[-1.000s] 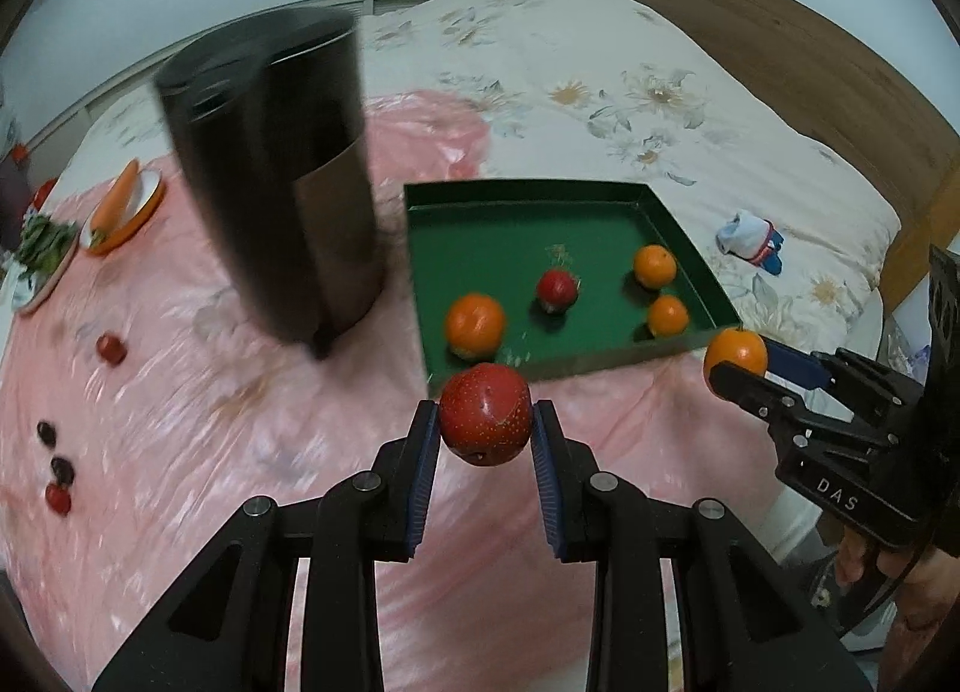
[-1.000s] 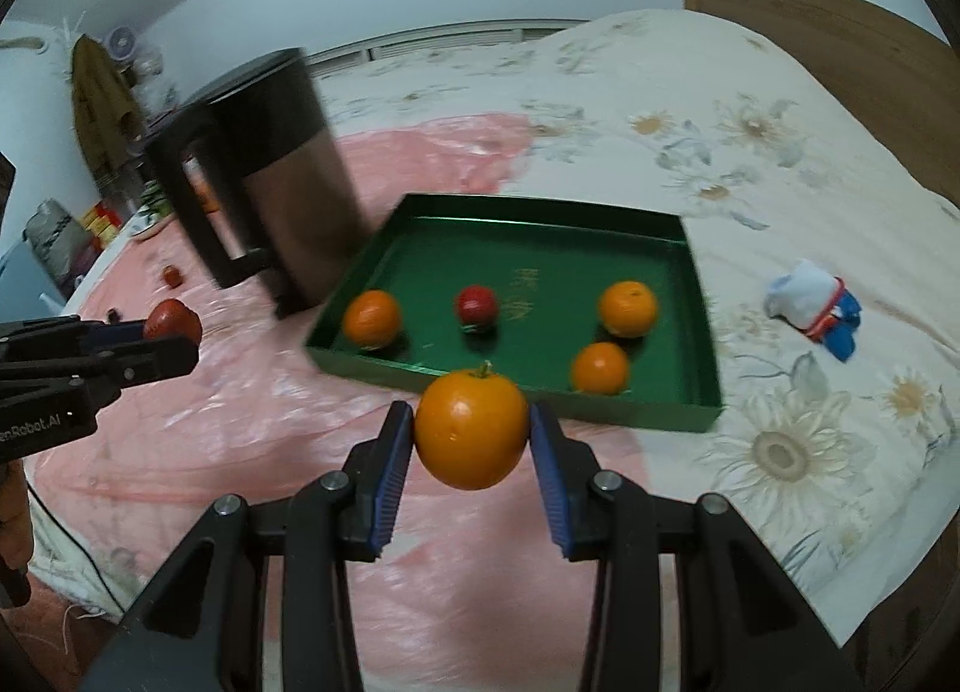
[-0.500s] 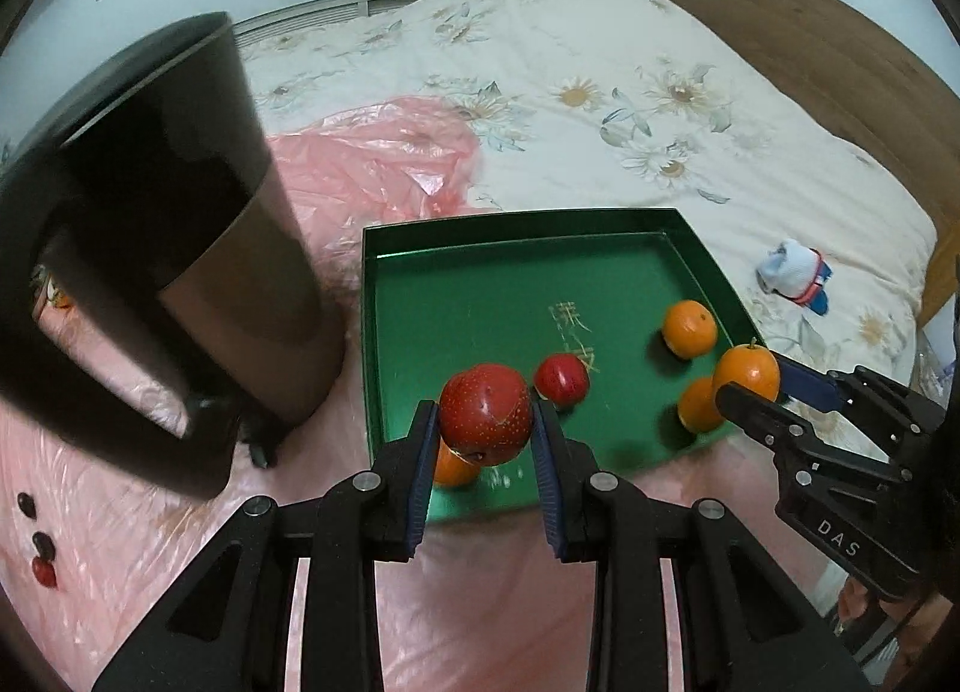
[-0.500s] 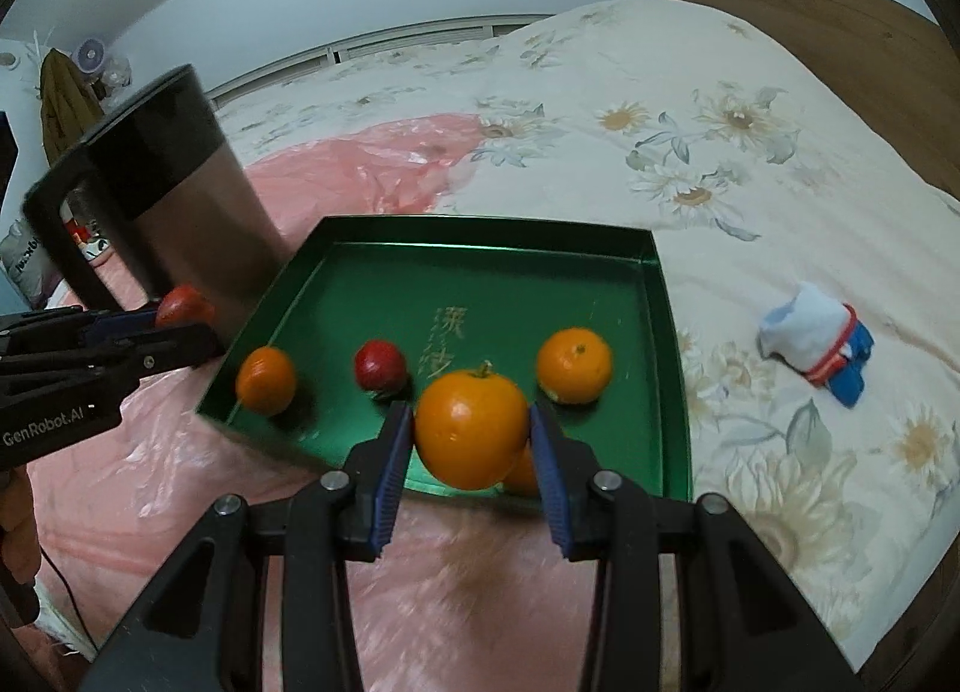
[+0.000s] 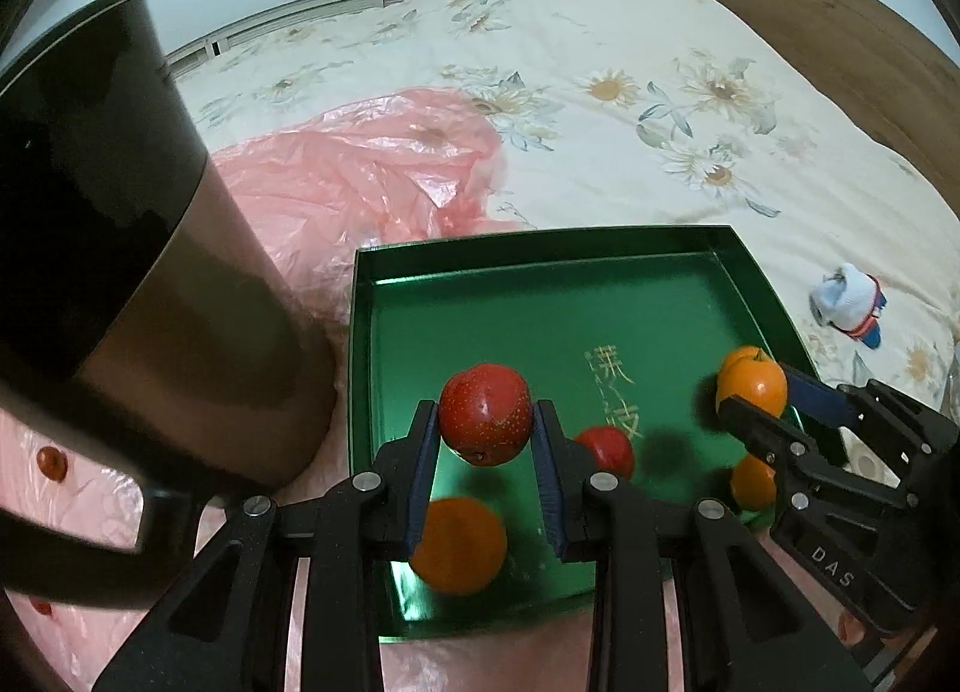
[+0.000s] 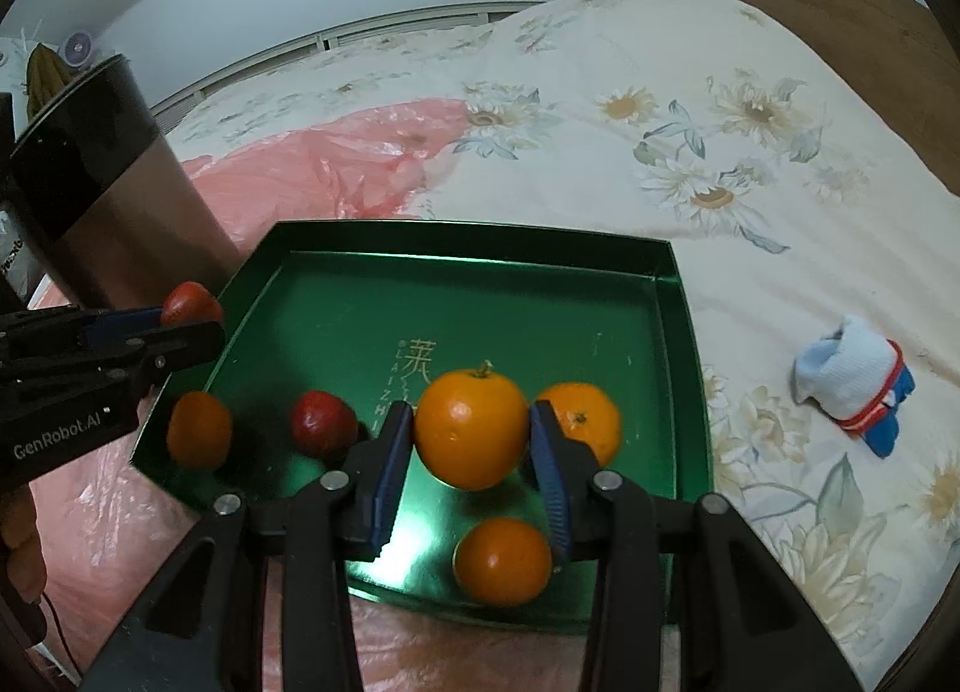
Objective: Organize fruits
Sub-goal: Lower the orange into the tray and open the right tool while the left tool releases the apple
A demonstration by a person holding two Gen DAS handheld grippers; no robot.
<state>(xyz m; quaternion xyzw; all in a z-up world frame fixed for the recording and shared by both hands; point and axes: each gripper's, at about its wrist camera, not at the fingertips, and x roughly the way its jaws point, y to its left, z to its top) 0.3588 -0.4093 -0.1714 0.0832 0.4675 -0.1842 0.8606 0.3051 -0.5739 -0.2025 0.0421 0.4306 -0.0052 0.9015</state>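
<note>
My left gripper (image 5: 485,433) is shut on a red apple (image 5: 485,413) and holds it above the near left part of the green tray (image 5: 540,254). My right gripper (image 6: 471,440) is shut on an orange (image 6: 471,427) above the tray (image 6: 480,242) near its front. In the tray lie a small red fruit (image 6: 321,422) and three oranges: one at the left (image 6: 198,437), one at the front (image 6: 503,560), one behind the right finger (image 6: 585,419). The right gripper with its orange (image 5: 753,383) also shows in the left wrist view.
A tall dark kettle (image 5: 114,272) stands right beside the tray's left wall. Pink plastic sheet (image 5: 372,164) covers the bed under them. A small white and blue sock (image 6: 852,386) lies to the right on the floral bedspread. Small red fruits (image 5: 49,461) lie at left.
Both grippers have moved forward over the tray, each still holding its fruit. The kettle now looms closer at the left.
</note>
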